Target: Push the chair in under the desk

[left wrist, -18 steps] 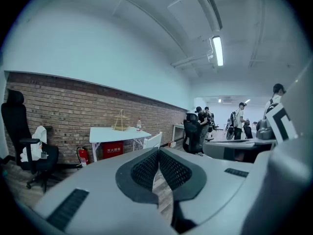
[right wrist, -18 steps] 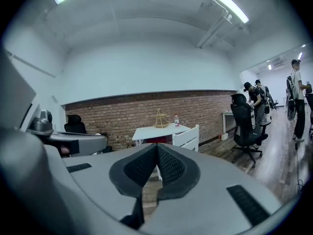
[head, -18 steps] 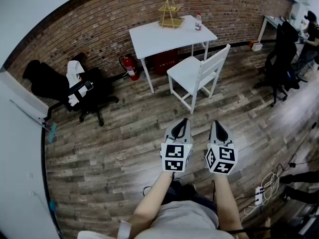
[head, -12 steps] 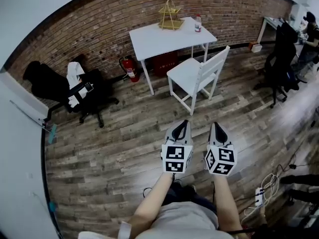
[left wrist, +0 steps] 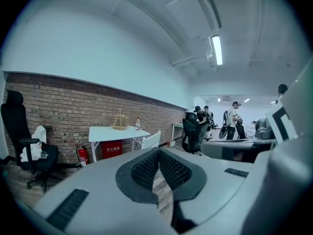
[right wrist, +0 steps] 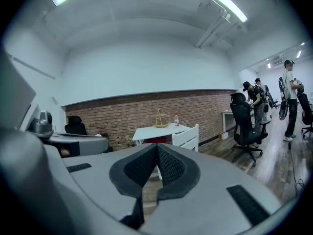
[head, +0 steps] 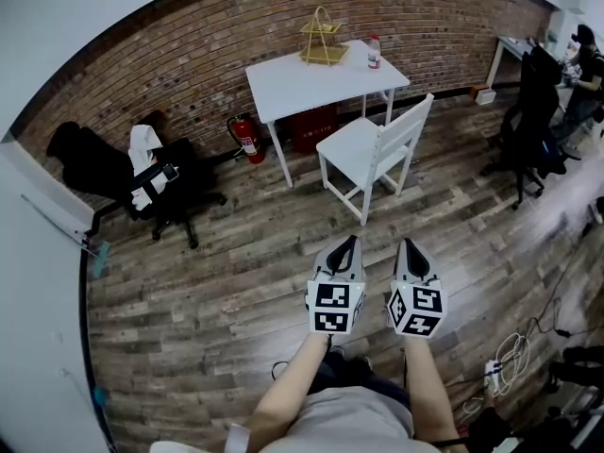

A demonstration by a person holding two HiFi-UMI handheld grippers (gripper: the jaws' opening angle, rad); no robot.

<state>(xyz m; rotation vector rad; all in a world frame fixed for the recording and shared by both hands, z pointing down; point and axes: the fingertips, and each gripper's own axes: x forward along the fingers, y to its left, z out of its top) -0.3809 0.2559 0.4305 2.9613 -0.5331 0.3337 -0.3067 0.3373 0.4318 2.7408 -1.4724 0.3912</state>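
A red fire extinguisher (head: 247,140) is standing against the brick wall (head: 142,83), near a black office chair (head: 177,182) that is carrying a white cloth (head: 142,144). A power strip (head: 493,374) is lying on the wooden floor (head: 236,262).

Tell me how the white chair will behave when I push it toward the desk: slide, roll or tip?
Likely slides rather than rolls: the white chair stands on plain legs, no casters, on plank floor. It looks like rigid wood, so should move as one piece. Pushing high on its backrest might tip it.
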